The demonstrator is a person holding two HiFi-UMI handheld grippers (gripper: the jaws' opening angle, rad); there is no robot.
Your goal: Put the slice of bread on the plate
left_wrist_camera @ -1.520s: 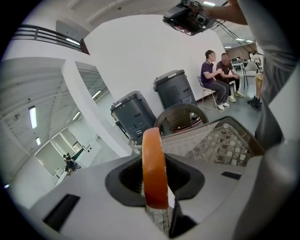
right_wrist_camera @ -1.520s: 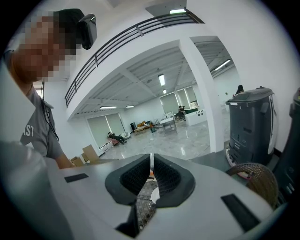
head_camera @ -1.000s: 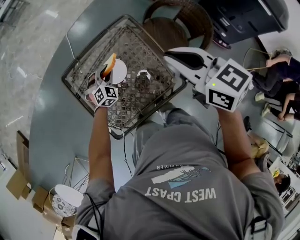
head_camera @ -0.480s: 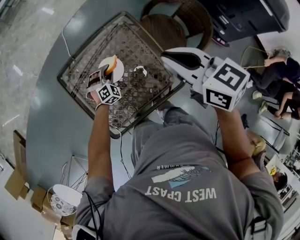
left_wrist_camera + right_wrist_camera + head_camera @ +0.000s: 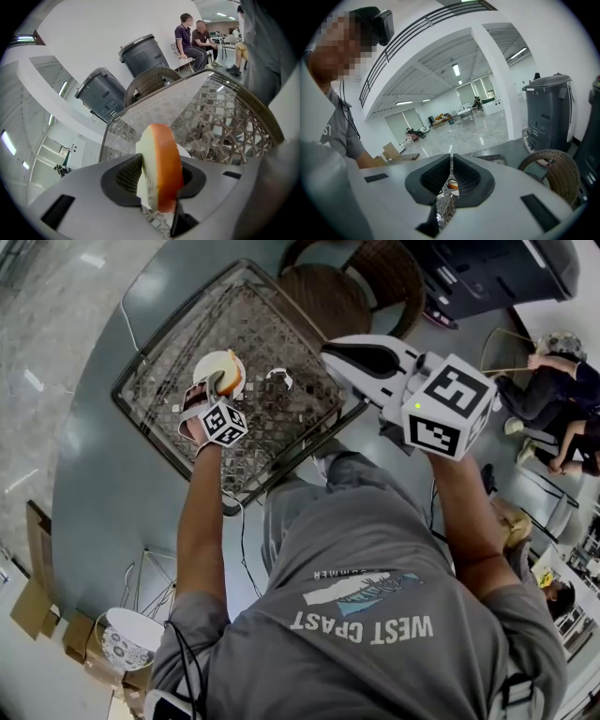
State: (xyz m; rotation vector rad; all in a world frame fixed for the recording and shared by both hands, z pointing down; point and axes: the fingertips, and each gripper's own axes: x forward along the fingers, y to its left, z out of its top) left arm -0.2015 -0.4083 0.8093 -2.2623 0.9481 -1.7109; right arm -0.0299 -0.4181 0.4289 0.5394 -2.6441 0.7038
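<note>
Table (image 5: 112, 493), wicker tray (image 5: 272, 329). Left gripper (image 5: 161, 180), jaws just easing open, pinches slice of bread (image 5: 159, 159) over plate (image 5: 204, 362) at tray's left edge; likely soft, light, crushable, so hold by its faces. Right gripper (image 5: 451, 176) closed, empty.

1. We see the tray (image 5: 281, 427) on the surface (image 5: 112, 493), with a chair (image 5: 352, 282) behind it.
2. The plate (image 5: 208, 364) lies in the tray's far left part.
3. The slice of bread (image 5: 229, 377) stands on edge over the plate.
4. A small curved piece (image 5: 278, 377) lies right of them.
</note>
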